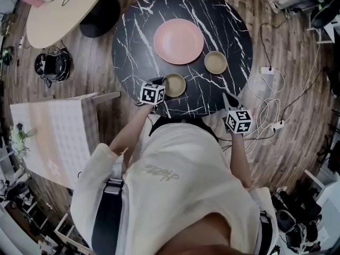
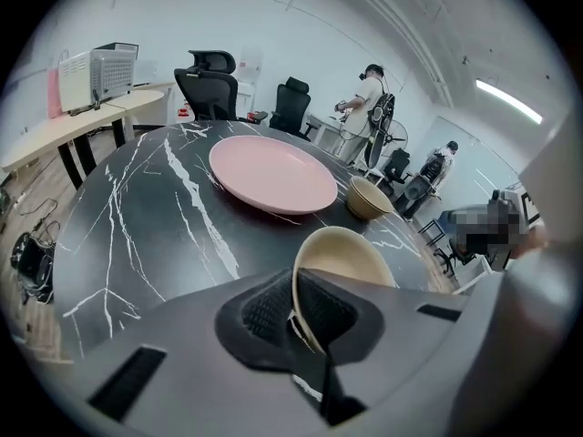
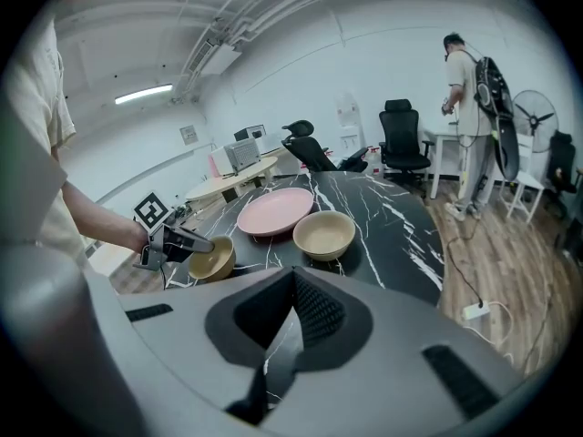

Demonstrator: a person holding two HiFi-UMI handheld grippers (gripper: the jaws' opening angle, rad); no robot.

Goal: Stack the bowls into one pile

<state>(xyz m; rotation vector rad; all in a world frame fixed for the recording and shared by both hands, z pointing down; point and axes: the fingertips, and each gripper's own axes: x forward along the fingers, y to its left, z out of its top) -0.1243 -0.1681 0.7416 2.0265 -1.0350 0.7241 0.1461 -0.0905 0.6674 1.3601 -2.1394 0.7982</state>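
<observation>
Two tan bowls stand on a round black marble table (image 1: 135,52). The near bowl (image 1: 175,84) (image 2: 351,253) (image 3: 211,259) is at the table's front edge. My left gripper (image 1: 160,83) (image 2: 293,309) (image 3: 193,242) is shut on its near rim, with one pad inside the bowl and one outside. The second bowl (image 1: 215,62) (image 2: 369,198) (image 3: 323,234) sits free to the right, beside a large pink plate (image 1: 178,41) (image 2: 271,173) (image 3: 275,210). My right gripper (image 1: 228,98) (image 3: 291,315) is shut and holds nothing, just off the table's front right edge.
A beige round table (image 1: 58,12) stands at the upper left, with black office chairs (image 2: 209,80) beyond it. Cables and a power strip (image 1: 271,106) lie on the wooden floor to the right. A person (image 3: 469,98) stands at a desk farther back.
</observation>
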